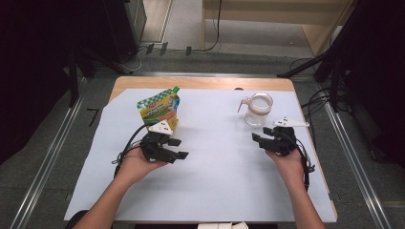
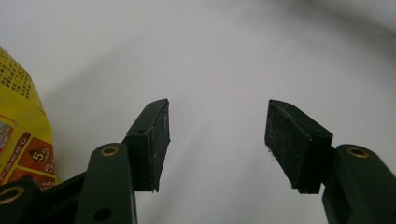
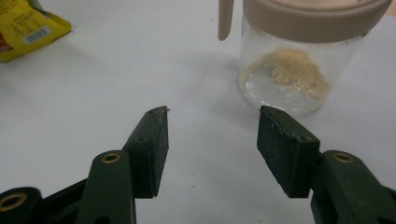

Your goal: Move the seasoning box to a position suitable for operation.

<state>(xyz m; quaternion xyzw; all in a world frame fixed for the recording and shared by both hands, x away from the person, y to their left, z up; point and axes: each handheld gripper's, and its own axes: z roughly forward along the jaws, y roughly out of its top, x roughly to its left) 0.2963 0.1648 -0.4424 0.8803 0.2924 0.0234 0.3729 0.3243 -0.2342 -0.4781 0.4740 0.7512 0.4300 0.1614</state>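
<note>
A yellow and green spouted pouch (image 1: pixel 160 109) stands upright at the left of the white sheet; its yellow side (image 2: pixel 18 130) shows at the left edge of the left gripper view. My left gripper (image 1: pixel 176 148) rests just in front of it, open, with only white sheet between its pads (image 2: pixel 156 140). A clear glass jar (image 1: pixel 258 109) with a beige lid and some pale powder (image 3: pixel 292 70) at its bottom stands at the right. My right gripper (image 1: pixel 260 137) lies close in front of the jar, open and empty, its pads (image 3: pixel 280 144) apart from the glass.
The white sheet (image 1: pixel 215 167) covers most of a wooden table (image 1: pixel 200 83). A few powder crumbs (image 3: pixel 192 173) lie on the sheet near the right gripper. Black cables trail from both grippers toward the table's front. Dark stands and floor cables surround the table.
</note>
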